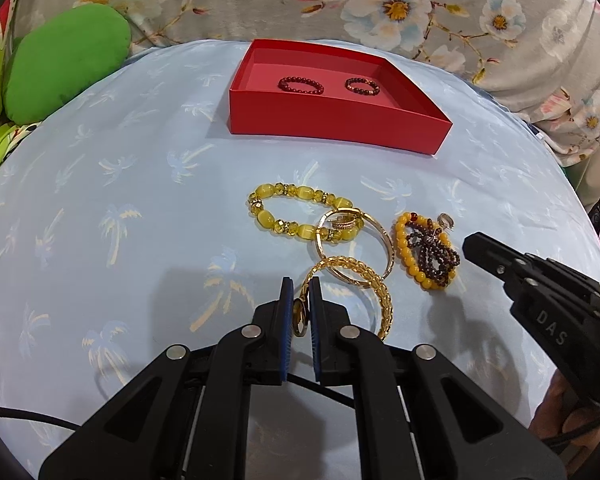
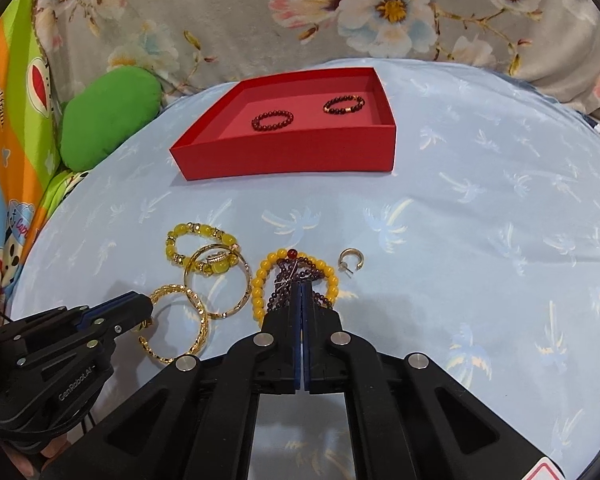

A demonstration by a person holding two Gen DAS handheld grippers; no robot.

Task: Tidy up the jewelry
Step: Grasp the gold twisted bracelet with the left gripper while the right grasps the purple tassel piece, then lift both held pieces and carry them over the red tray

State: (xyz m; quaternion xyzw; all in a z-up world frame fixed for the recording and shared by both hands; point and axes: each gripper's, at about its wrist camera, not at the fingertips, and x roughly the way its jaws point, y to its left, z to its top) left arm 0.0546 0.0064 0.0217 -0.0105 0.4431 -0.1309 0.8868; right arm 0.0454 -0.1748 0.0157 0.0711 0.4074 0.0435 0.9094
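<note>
My left gripper is shut on the gold woven bangle; part of the bangle shows between its blue pads. In the right wrist view my right gripper is shut with its tips in the dark red bead strand, which lies tangled inside an orange-yellow bead bracelet. A smooth gold bangle overlaps a large yellow bead bracelet. A small hoop earring lies apart to the right. The red box at the back holds two dark red bead bracelets.
Everything rests on a light blue cloth with palm prints. A green cushion lies at the back left, and flowered fabric rises behind the box. A person's hand holds the right gripper's handle.
</note>
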